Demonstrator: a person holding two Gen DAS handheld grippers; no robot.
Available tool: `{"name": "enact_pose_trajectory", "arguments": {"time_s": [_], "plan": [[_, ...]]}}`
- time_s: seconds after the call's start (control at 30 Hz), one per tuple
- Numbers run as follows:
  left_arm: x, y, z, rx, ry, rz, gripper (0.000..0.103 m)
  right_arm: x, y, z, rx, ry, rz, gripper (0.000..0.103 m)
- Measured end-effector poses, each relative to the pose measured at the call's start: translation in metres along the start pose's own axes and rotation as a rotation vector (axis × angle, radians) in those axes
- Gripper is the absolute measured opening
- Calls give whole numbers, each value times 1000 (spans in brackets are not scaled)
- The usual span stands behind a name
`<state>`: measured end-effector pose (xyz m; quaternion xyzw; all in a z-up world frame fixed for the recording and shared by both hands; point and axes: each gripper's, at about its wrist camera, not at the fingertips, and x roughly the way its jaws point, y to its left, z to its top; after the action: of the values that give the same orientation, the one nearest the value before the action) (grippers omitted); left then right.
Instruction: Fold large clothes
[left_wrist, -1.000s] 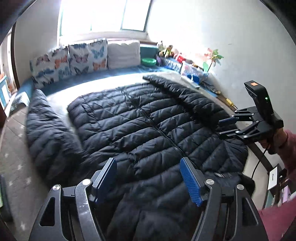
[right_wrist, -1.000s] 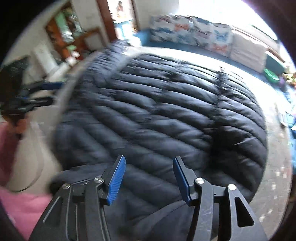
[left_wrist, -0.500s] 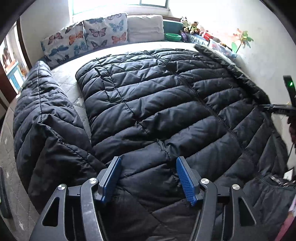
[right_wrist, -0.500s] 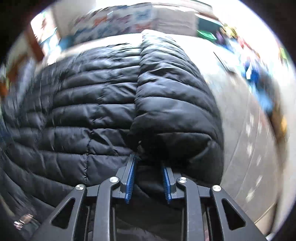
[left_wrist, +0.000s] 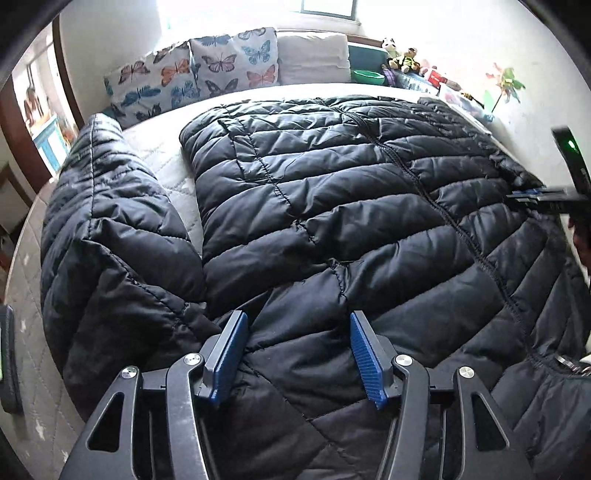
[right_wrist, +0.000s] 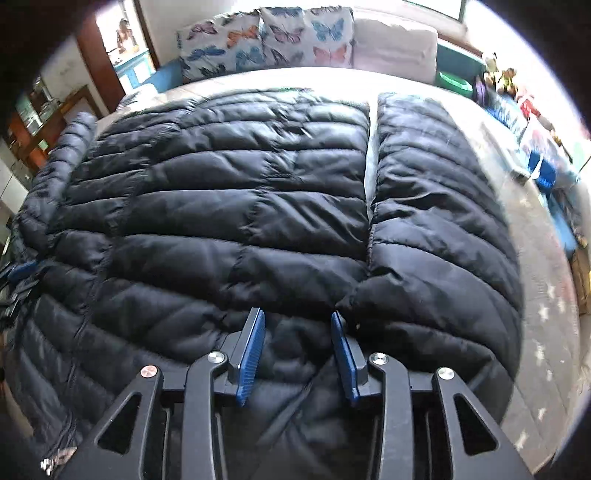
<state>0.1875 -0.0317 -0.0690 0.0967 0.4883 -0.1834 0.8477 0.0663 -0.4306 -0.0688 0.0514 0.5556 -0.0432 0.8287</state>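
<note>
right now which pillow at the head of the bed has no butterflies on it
The plain white pillow, rightmost of the three, beside the green bowl. The two butterfly pillows to its left are printed.

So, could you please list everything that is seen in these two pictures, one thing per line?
puffer jacket: one, black, spread flat on the bed, both sleeves out to the sides
bed: one, pale quilted cover, under the jacket
butterfly pillows: two, white with coloured butterflies, far end of the bed
plain cushion: one, white, beside the butterfly pillows
bowl: one, green, beside the plain cushion
soft toys: a few, mixed colours, far corner
left tongs: one, black with blue pads, closing over jacket fabric
right tongs: one, same colours, opening over jacket fabric
</note>
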Motion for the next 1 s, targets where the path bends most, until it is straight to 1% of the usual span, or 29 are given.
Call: {"name": "enact_pose_trajectory", "arguments": {"time_s": [0.03,0.07,0.13,0.2,0.3,0.4,0.5,0.57,0.63,0.67,0.73,0.8,0.87,0.93,1.0], "plan": [[1,-1,0,7,-3,9,62,6,-1,3,-15,11,6,43],[2,-2,0,8,0,17,62,1,4,0,-31,9,-1,44],[6,-5,1,20,1,42,62,3,11,4,-47,6,-6,53],[8,-6,1,24,1,51,62,4,15,5,-67,-3,-8,56],[12,-1,3,23,-7,67,62,2,24,10,-83,-37,-23,56],[17,0,8,8,-2,98,62,8,21,22,-48,-45,3,58],[22,1,11,17,-8,127,62,15,30,29,-80,-67,-17,59],[27,2,17,8,-4,161,62,20,32,36,-93,-75,-23,61],[33,4,25,-8,-2,191,62,29,35,52,-90,-83,-37,71],[36,4,27,-14,-4,202,62,29,33,51,-82,-87,-36,74],[39,5,28,-15,-8,222,63,37,36,64,-73,-94,-26,84],[40,2,27,-22,-6,231,63,42,43,72,-99,-102,-44,88],[37,-7,20,-9,-12,233,63,44,49,76,-132,-94,-67,89],[30,-19,8,14,-26,246,64,37,48,73,-129,-73,-73,89],[19,-30,-2,59,-45,271,65,28,48,66,-132,-64,-78,89]]}}
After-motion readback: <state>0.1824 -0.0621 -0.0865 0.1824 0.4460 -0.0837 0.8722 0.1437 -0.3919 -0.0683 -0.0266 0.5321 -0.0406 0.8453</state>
